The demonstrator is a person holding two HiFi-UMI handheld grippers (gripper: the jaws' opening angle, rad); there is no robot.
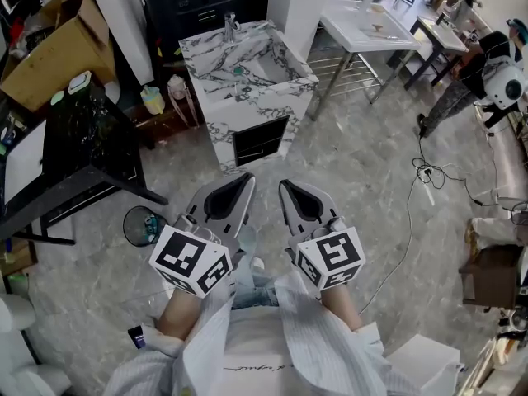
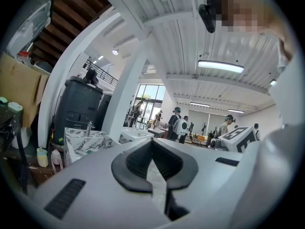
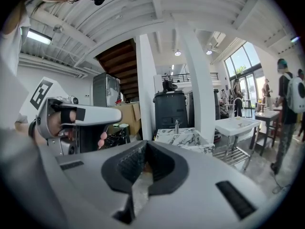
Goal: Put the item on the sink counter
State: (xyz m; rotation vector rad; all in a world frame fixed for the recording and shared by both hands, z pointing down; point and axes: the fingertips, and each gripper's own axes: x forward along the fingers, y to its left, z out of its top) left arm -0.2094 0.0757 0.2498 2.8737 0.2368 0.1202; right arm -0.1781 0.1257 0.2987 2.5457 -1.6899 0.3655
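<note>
My left claw [image 1: 245, 181] and right claw [image 1: 286, 186] sit side by side at lower centre of the head view. Both are clenched on nothing and aimed up-frame at the marble sink counter [image 1: 210, 56], which I judge to be a ready stance before any pickup. The item is in neither claw, perhaps one of the bottles [image 1: 153, 99] left of the counter, so I cannot tell its long axis or heading.

I hold my left gripper [image 1: 246, 181] and right gripper [image 1: 286, 188] side by side before me, tips angled toward each other. Each has its jaws pressed together, empty.
</note>
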